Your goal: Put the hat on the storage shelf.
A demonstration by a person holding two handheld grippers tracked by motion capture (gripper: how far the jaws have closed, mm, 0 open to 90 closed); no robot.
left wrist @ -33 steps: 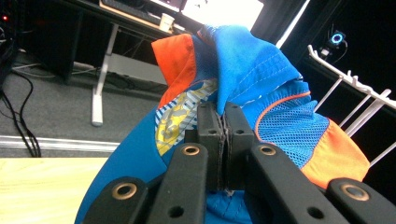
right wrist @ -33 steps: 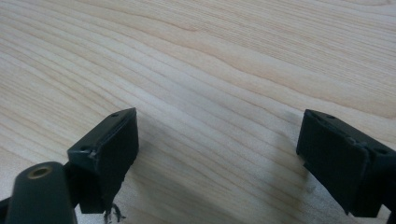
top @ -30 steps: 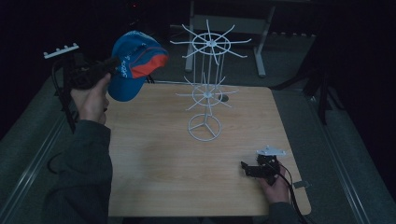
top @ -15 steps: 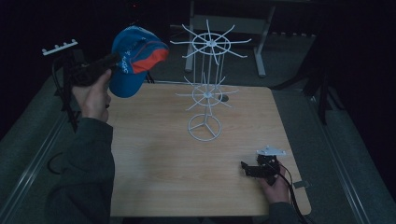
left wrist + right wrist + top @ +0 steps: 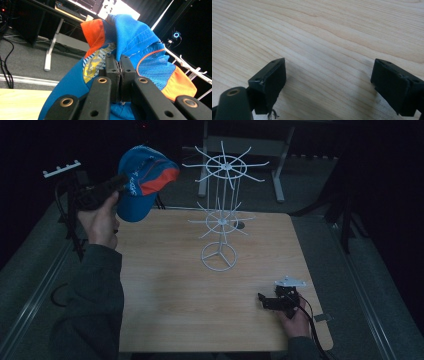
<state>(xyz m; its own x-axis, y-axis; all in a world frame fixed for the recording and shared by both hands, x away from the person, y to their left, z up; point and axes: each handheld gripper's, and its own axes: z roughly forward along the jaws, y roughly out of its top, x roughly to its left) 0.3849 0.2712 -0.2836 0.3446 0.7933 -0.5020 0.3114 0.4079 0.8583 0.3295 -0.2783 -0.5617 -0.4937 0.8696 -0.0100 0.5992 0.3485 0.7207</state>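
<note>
High view overlooks the table [image 5: 175, 290]; gripper views sit close.

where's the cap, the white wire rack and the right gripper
cap [image 5: 142, 182], high view, on its blue crown
white wire rack [image 5: 219, 256], high view, on its round base
right gripper [image 5: 264, 301], high view, at its open jaw tips

Cap [image 5: 142, 180] held up left of the rack [image 5: 222, 215] on the table [image 5: 165, 300].

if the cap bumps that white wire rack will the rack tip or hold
The wire rack probably tips fairly easily: it is tall and thin on one small ring base, with wide spokes up high. It looks light, so it may slide on the smooth table first. The cap, pinched in the left gripper, sags like soft fabric, so it should push gently.
</note>
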